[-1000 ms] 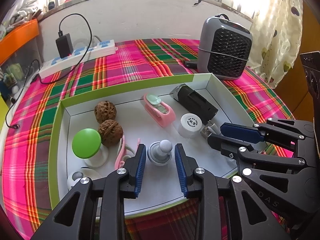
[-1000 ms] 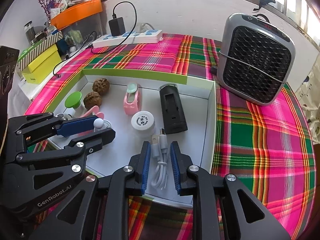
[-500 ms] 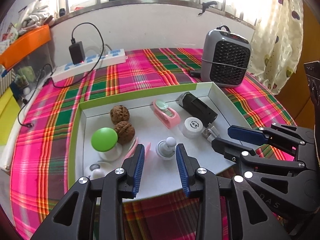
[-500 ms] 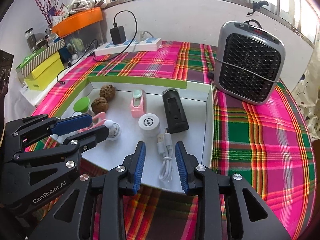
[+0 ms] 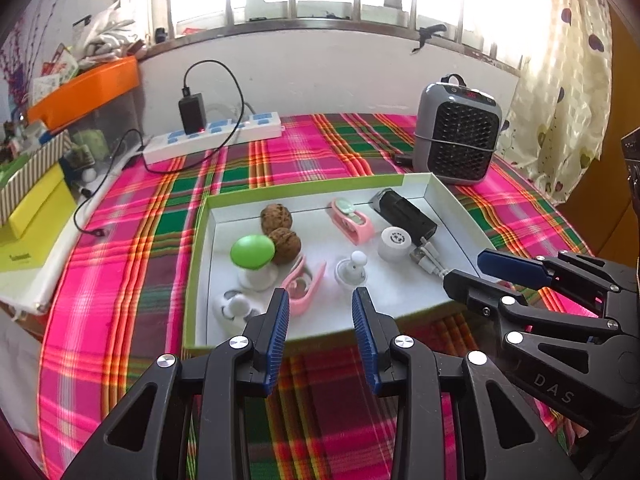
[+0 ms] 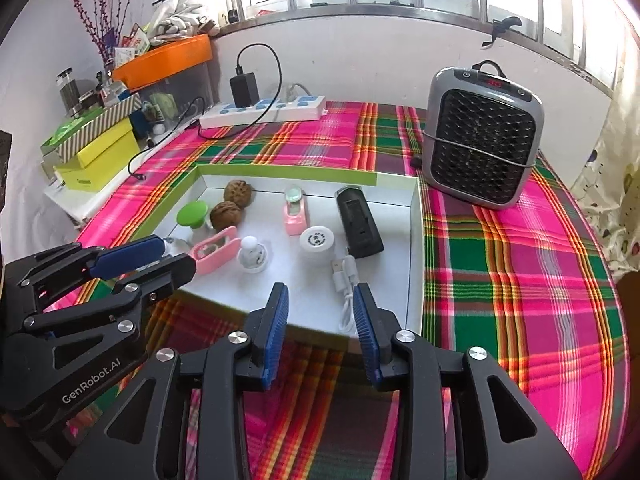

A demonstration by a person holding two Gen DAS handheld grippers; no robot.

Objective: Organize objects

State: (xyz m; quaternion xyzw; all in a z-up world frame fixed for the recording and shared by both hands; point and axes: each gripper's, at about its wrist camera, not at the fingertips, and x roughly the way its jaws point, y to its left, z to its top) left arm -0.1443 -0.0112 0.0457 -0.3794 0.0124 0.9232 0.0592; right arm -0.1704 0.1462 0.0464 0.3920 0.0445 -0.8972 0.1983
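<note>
A white tray with a green rim lies on the plaid cloth. It holds two walnuts, a green-capped jar, pink clips, a white knob, a white round cap, a black box and a white USB cable. My left gripper is open and empty above the tray's near edge. My right gripper is open and empty, near the cable.
A grey fan heater stands behind the tray at the right. A white power strip with a black charger lies at the back. Yellow and striped boxes sit at the left table edge.
Both grippers have drawn back from the tray towards its near edge and opened wider. The right gripper no longer straddles the USB cable, which stays in the tray.
</note>
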